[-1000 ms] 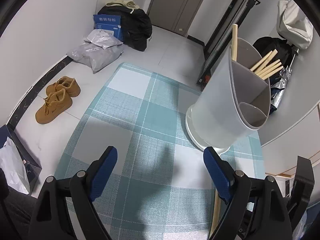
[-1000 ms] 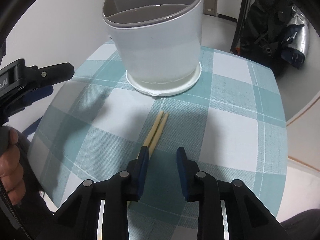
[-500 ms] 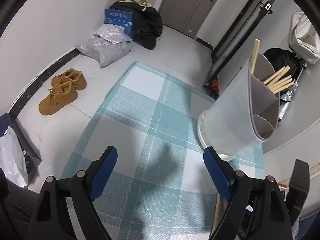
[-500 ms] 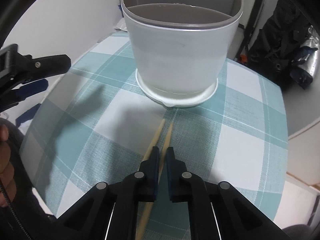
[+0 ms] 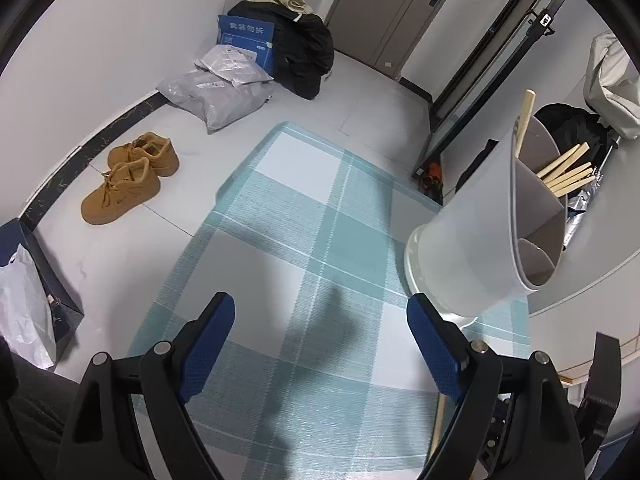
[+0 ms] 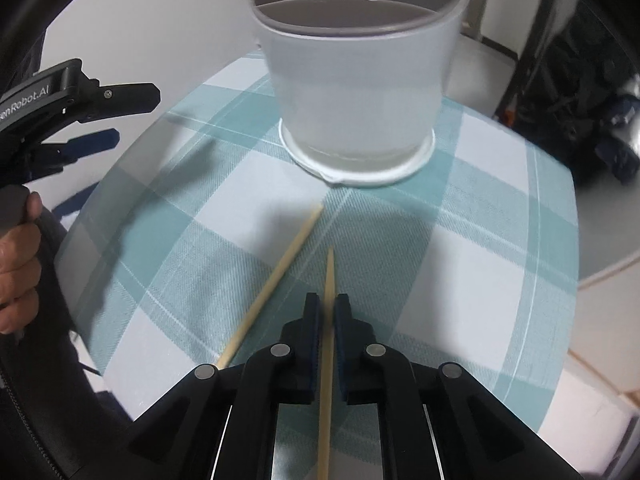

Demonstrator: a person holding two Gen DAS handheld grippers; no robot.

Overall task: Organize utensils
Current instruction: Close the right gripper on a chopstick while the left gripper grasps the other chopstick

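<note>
1. Your right gripper (image 6: 328,312) has its fingers clamped on one chopstick (image 6: 329,280). They have just been closing, and the stick now sits pinched between the blue pads (image 6: 312,316), running back along the line of the fingers. That lengthwise grip looks chosen so the stick can be tipped point-down into a compartment.

2. The second chopstick (image 6: 280,276) lies loose on the checked tabletop (image 6: 480,260), just left of the held one and angled away from it. The two tips no longer sit side by side as they did a second ago, so you have only one stick; the other waits for another pass.

3. The utensil holder (image 6: 360,92) stands upright on the tabletop straight ahead of your right gripper, close enough for a short carry. In the left wrist view its far compartment already holds several chopsticks (image 5: 568,172) leaning on the rim. Judging by that, the held stick belongs with them, not in the empty near compartments.

4. Your left gripper (image 5: 320,344) has its fingers wide apart with nothing between them, hovering over bare tabletop to the left of the holder (image 5: 480,248). It seems parked clear of the right hand's path, yet near enough to steady the holder if needed.

5. Watch the pinch: a thin round stick may swivel between the pads as you lift.
</note>
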